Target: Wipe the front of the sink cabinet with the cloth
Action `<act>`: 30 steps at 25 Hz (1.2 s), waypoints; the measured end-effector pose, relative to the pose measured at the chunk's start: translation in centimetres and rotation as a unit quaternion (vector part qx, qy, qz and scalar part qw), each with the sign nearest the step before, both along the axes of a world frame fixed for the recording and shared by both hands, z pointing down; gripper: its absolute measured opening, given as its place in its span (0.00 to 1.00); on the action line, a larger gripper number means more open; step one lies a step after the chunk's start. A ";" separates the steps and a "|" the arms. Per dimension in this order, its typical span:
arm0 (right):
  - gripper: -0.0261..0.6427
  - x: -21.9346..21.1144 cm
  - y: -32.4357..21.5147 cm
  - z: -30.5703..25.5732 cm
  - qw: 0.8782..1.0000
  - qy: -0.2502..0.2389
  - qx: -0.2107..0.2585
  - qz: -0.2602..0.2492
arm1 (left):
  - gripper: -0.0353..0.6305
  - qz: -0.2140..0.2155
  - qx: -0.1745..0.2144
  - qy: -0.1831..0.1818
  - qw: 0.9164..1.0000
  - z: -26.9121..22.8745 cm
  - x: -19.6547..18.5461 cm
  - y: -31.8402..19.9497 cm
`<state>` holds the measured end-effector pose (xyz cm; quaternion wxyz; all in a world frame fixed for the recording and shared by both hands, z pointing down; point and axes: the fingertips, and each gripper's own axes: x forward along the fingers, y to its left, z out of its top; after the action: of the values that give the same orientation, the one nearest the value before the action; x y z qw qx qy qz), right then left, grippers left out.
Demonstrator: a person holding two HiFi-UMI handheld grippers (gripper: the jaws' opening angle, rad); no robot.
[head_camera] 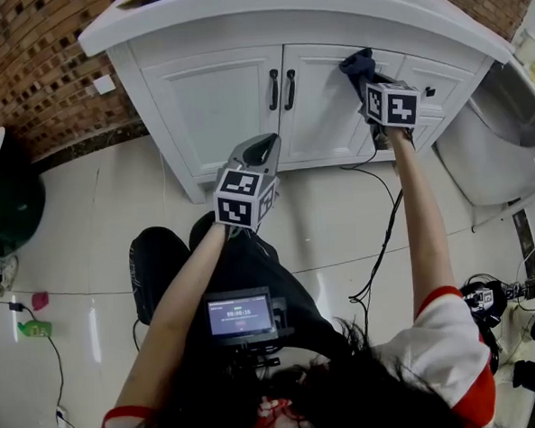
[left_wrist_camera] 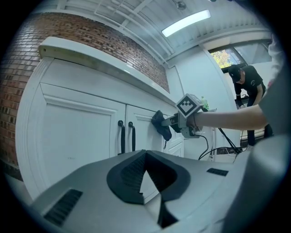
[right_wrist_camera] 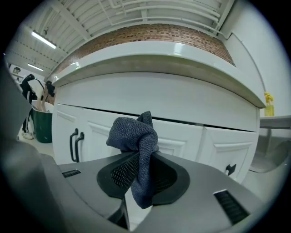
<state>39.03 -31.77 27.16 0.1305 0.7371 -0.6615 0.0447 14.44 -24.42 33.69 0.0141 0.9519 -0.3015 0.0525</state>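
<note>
Brick-backed white sink cabinet (head_camera: 216, 103): right tool (right_wrist_camera: 140, 179) is pinching a bunched dark-blue cloth (right_wrist_camera: 134, 134) on one door, left tool (head_camera: 262, 147) pressed together; plenty left, probably.

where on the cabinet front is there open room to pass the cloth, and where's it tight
Widest bare patch: the left door panel, between the cabinet's left edge and the black handles. The right door panel is bare below the cloth held in the right hand-held gripper. Tight spots: around the handles and the drawer knob.
</note>
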 end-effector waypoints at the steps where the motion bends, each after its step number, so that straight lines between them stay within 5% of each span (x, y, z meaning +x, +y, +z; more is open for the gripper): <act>1: 0.17 1.4 0.3 0.2 1.000 0.000 -0.004 0.012 | 0.11 0.001 -0.001 -0.001 1.000 0.1 0.2 0.0; 6: 0.17 6.5 1.8 1.3 0.998 0.001 -0.021 0.057 | 0.11 0.003 -0.009 0.001 1.000 0.6 0.8 0.1; 11: 0.17 6.8 2.1 1.4 0.998 0.007 -0.020 0.052 | 0.11 0.001 -0.015 -0.005 1.000 1.4 1.1 -0.1; 19: 0.17 -2.5 0.8 1.6 0.999 -0.003 0.006 -0.044 | 0.11 -0.008 -0.023 0.002 1.000 1.6 0.6 0.0; 30: 0.17 -12.3 -1.6 4.2 0.993 -0.004 -0.014 -0.121 | 0.11 -0.026 -0.025 0.011 0.999 1.2 -2.2 0.0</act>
<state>26.71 -33.38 31.34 0.1426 0.6497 -0.7456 0.0403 12.22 -24.41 34.91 0.0426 0.9436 -0.3246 0.0497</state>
